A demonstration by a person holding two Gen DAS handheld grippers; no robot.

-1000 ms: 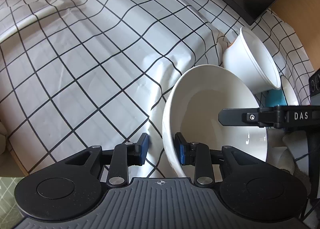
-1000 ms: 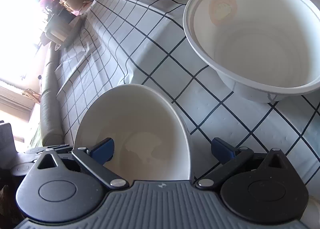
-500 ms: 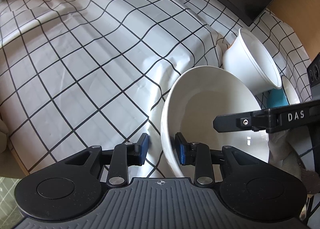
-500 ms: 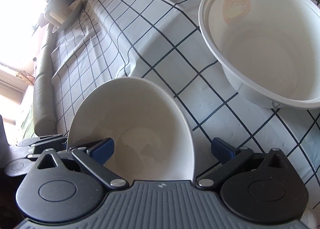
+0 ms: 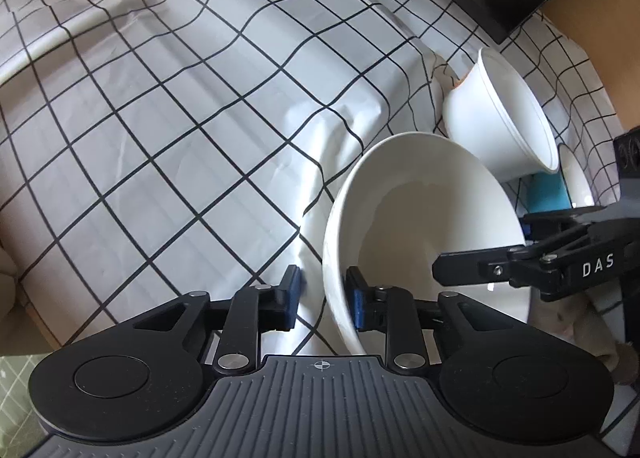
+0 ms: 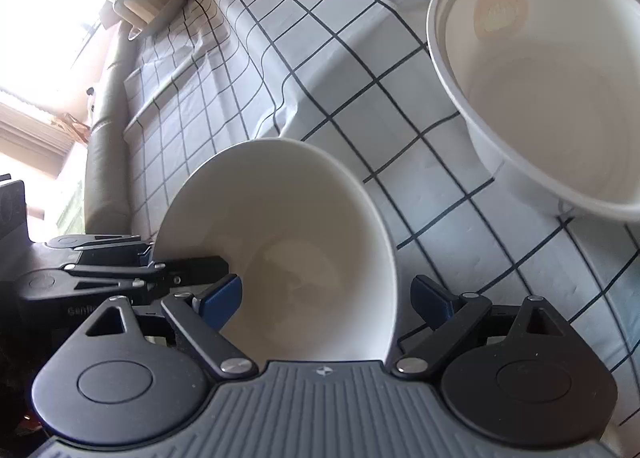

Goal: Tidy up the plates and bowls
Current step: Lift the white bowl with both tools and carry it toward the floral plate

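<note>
**Two claws closing on the rim of one white bowl**

In the left wrist view, the left claw [image 5: 322, 294] is straddling the near wall of the smooth white ceramic bowl [image 5: 420, 217], one blue pad outside the wall and the other inside; its jaws are closing, and the outer pad is not yet touching. Ahead and to the right of this claw, a white ribbed plastic bowl [image 5: 504, 125] is sitting on the white, black-checked cloth of the desk [image 5: 180, 117], just beyond the ceramic bowl. Further right, the right claw is reaching in over the ceramic bowl's far rim.

In the right wrist view, the right claw [image 6: 326, 298] is bracketing the same ceramic bowl [image 6: 288, 242], its left pad inside the bowl and its right pad just outside the wall; its jaws are closing but are not yet pressing. The left claw [image 6: 144, 258] is showing at the bowl's left edge. Ahead and right, the plastic bowl [image 6: 560, 97] is standing apart.
</note>
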